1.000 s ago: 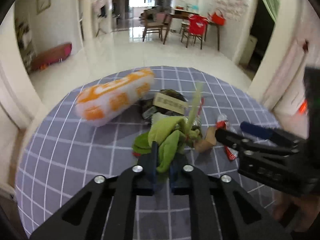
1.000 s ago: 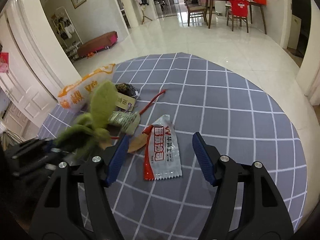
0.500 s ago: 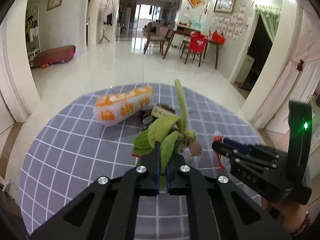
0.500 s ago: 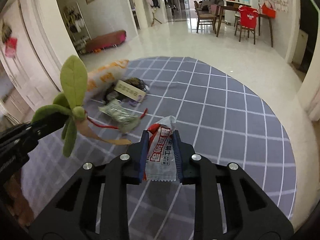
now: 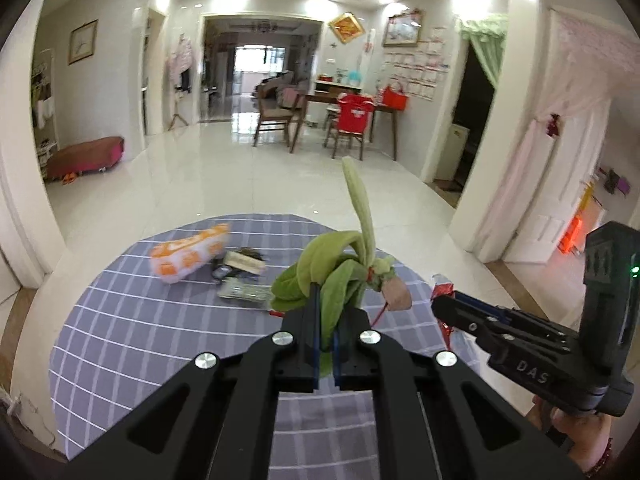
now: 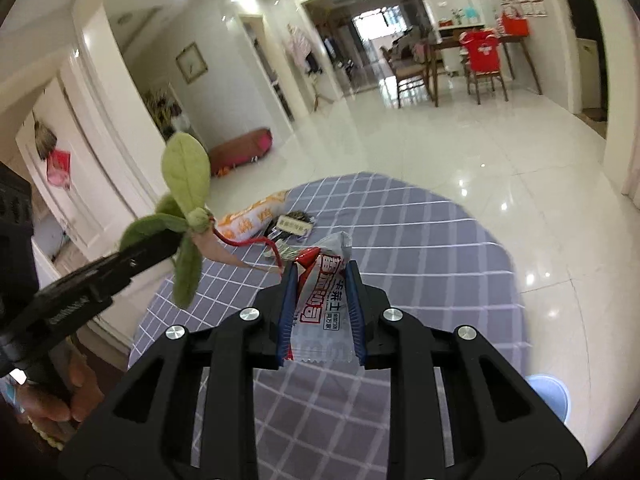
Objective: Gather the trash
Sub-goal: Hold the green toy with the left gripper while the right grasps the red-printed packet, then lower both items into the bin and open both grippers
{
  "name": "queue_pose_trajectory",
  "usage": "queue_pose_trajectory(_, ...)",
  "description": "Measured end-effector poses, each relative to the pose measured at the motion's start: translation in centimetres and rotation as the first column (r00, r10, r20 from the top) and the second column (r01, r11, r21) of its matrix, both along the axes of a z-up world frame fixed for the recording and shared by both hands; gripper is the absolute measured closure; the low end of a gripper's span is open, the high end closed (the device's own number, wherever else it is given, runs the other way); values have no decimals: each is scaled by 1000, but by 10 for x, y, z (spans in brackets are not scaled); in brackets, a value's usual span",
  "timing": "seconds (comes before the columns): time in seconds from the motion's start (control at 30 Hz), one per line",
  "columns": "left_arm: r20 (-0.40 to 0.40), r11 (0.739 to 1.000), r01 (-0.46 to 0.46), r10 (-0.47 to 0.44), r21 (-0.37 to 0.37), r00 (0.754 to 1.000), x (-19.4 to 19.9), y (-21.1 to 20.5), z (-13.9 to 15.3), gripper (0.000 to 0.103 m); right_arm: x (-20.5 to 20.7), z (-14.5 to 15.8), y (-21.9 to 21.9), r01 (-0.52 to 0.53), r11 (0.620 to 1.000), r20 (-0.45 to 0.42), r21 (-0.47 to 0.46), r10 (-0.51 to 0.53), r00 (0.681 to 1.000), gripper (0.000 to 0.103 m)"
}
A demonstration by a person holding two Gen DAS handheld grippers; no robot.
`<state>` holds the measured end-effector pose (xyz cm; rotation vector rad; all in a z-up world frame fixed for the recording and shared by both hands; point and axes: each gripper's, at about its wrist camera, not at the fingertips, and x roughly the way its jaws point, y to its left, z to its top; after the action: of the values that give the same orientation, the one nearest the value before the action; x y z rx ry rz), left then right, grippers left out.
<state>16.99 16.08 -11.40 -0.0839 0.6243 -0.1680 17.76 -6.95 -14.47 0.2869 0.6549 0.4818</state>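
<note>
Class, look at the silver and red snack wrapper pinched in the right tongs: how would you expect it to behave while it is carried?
The wrapper is probably floppy: thin film, creased, bowed between the right tongs. It is likely very light, since it looks flat and empty. Its glossy surface may be slippery, so it could slide out if the grip loosens.

Far left of my round checked table (image 5: 120, 344): orange-and-white packet (image 5: 188, 252), dark wrappers (image 5: 240, 262) and a flat packet (image 5: 244, 292) just beside it, clustered. Near half and right half of cloth (image 6: 432, 240) bare; room to pass. Leafy sprig (image 5: 344, 276) in my left gripper (image 5: 325, 344) hangs close beside right gripper (image 6: 322, 316), little gap between. Blue bin (image 6: 548, 394) on the floor, near right.
</note>
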Motion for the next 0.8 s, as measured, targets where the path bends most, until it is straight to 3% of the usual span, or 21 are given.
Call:
queue_pose_trajectory(0.2, -24, 990, 138, -138, 32, 990, -12, -84, -8, 98, -54, -1, -88, 140, 988, 22, 64, -141, 990, 79)
queue_pose_trajectory(0.37, -64, 963, 269, -266, 34, 962, -15, -161, -23, 98, -92, -10, -156, 277, 959, 18, 62, -278, 960, 79)
queue_pose_trajectory(0.7, -152, 886, 460, -447, 63, 882, -19, -288, -76, 98, -136, -70, -252, 478, 877, -105, 45, -472, 875, 79)
queue_pose_trajectory(0.8, -179, 877, 473, -454, 84, 873, -16, -309, -91, 98, -137, -90, -268, 501, 864, -146, 44, -491, 859, 79)
